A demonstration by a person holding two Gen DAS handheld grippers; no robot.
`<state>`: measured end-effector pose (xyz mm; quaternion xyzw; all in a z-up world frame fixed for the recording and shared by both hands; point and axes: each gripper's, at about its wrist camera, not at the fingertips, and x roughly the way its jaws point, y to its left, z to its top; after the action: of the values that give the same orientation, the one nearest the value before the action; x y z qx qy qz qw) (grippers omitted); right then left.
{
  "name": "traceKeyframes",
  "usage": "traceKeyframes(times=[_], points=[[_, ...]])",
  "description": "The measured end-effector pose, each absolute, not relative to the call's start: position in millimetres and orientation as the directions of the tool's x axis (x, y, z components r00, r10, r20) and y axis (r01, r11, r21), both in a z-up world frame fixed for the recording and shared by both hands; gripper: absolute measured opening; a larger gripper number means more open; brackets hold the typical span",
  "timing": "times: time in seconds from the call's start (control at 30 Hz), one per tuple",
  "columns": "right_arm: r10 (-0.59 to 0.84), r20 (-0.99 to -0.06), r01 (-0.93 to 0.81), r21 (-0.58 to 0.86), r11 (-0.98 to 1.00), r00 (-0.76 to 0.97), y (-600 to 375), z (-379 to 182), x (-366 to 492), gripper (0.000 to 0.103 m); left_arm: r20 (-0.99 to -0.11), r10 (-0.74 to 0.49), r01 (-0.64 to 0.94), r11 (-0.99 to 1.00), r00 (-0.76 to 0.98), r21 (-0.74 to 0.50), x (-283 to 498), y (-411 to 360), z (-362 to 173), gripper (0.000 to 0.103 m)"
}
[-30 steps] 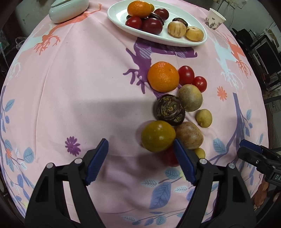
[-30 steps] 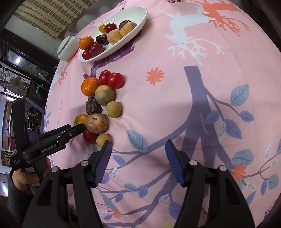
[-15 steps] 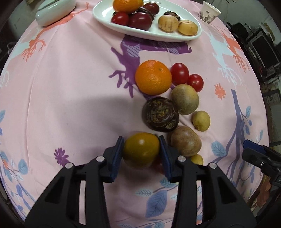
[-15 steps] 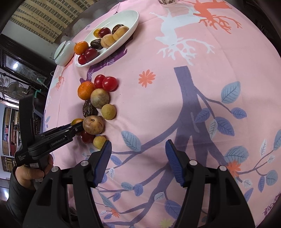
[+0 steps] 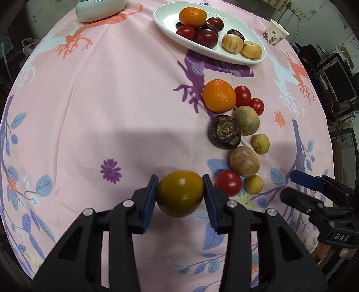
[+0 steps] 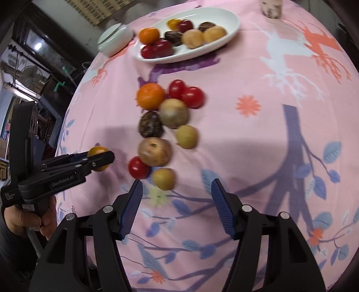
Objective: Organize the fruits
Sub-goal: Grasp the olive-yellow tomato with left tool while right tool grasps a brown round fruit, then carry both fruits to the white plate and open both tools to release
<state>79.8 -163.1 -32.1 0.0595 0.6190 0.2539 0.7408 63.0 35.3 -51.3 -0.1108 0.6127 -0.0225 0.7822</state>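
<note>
Fruits are mostly loose on the pink tablecloth [image 5: 94,107], some already on the white oval plate [image 5: 170,20] at 12 o'clock. Left gripper [image 5: 180,194] just clamped the greenish-orange tomato [image 5: 180,193] and lifted it from the pile, so plate's next probably. Right gripper [image 6: 177,207] hovers wide open near 6 o'clock of the pile.

Both wrist views look down along the fingers, sharing the fruit row [image 5: 233,132].
</note>
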Motion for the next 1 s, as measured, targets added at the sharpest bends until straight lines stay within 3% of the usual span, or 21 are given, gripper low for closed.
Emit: traceKeyframes(times=[0.17, 0.57, 0.67, 1.0], points=[[0.461, -0.884, -0.323, 0.413, 0.852, 0.084, -132.2, -38.4, 89.2, 0.053, -0.949, -0.183, -0.122, 0.968, 0.256, -0.219, 56.7, 44.7, -51.2, 0.04], [0.342, -0.934, -0.343, 0.289, 0.894, 0.104, -101.3, -56.9, 107.1, 0.05, -0.949, -0.189, -0.154, 0.96, 0.254, -0.232, 56.3, 58.5, -54.2, 0.04], [0.309, -0.944, -0.36, 0.25, 0.899, 0.116, -98.8, -57.0, 111.4, 0.04, -0.95, -0.186, -0.152, 0.962, 0.251, -0.229, 56.6, 56.8, -54.8, 0.041], [0.371, -0.918, -0.335, 0.309, 0.89, 0.138, -132.6, -33.2, 114.2, 0.039, -0.952, -0.183, -0.14, 0.965, 0.245, -0.221, 56.5, 53.5, -52.3, 0.041]])
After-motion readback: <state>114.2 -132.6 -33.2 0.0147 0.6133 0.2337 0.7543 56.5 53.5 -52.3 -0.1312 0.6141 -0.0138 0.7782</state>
